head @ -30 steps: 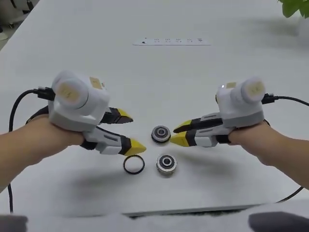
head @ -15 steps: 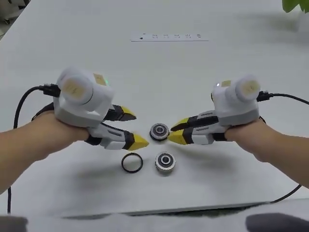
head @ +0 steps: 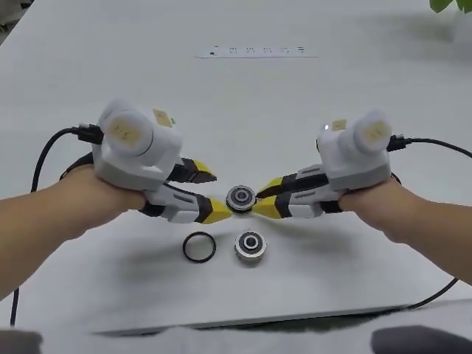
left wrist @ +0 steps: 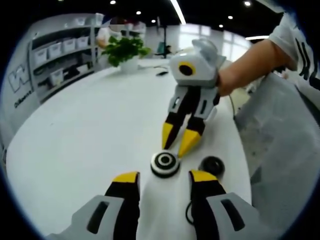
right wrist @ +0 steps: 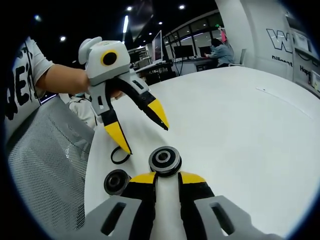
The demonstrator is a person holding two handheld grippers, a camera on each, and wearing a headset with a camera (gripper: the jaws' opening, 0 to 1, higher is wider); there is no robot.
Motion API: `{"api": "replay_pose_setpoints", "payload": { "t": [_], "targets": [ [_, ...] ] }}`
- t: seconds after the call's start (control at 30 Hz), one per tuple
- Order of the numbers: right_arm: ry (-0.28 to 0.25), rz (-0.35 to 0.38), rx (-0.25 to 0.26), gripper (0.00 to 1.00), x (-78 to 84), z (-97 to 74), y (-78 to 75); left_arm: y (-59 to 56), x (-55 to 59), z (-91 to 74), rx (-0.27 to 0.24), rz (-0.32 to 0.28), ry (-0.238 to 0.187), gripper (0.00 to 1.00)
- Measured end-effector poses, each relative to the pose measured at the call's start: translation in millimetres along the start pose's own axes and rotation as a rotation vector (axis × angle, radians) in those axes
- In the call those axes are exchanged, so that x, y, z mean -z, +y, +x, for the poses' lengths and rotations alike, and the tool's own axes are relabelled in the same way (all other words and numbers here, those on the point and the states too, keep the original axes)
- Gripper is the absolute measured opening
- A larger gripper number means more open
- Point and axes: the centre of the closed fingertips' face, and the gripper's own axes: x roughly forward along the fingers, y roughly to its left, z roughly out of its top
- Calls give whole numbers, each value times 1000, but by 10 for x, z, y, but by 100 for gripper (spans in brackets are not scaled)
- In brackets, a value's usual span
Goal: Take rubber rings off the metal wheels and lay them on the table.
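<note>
Two small metal wheels lie near the table's front edge. The far wheel [head: 241,198] [left wrist: 164,163] [right wrist: 164,159] has a dark rim and sits between the two grippers. My left gripper [head: 212,193] [left wrist: 164,176] [right wrist: 145,134] is open wide, its lower tip right beside that wheel. My right gripper [head: 263,197] [right wrist: 167,179] [left wrist: 182,142] is open too, with its tips against the wheel's other side. The near wheel [head: 251,245] [left wrist: 212,165] [right wrist: 117,181] lies apart. A loose black rubber ring [head: 199,247] [right wrist: 120,155] lies flat to its left.
The white table [head: 243,103] stretches far ahead; a white power strip [head: 257,51] lies at the back. Black cables [head: 44,158] trail from both grippers. A green plant [left wrist: 125,50] stands at the far corner. The table's front edge [head: 243,321] is close below the wheels.
Both grippers have closed in on the far wheel from either side. Their tips, which stood a little off it, now sit at its rim. The ring and near wheel stay put.
</note>
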Motion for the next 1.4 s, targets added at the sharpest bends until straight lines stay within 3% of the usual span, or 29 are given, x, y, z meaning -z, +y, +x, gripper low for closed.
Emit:
{"api": "replay_pose_setpoints", "payload": {
  "t": [0.87,1.4],
  "targets": [
    [-1,-9,-2,13,-1,0,-5,-42,-60,192,29,21,6,28],
    [-7,-3,-2,12,-1,-1,-1,-41,-87,267,19,54,13,15]
  ]
}}
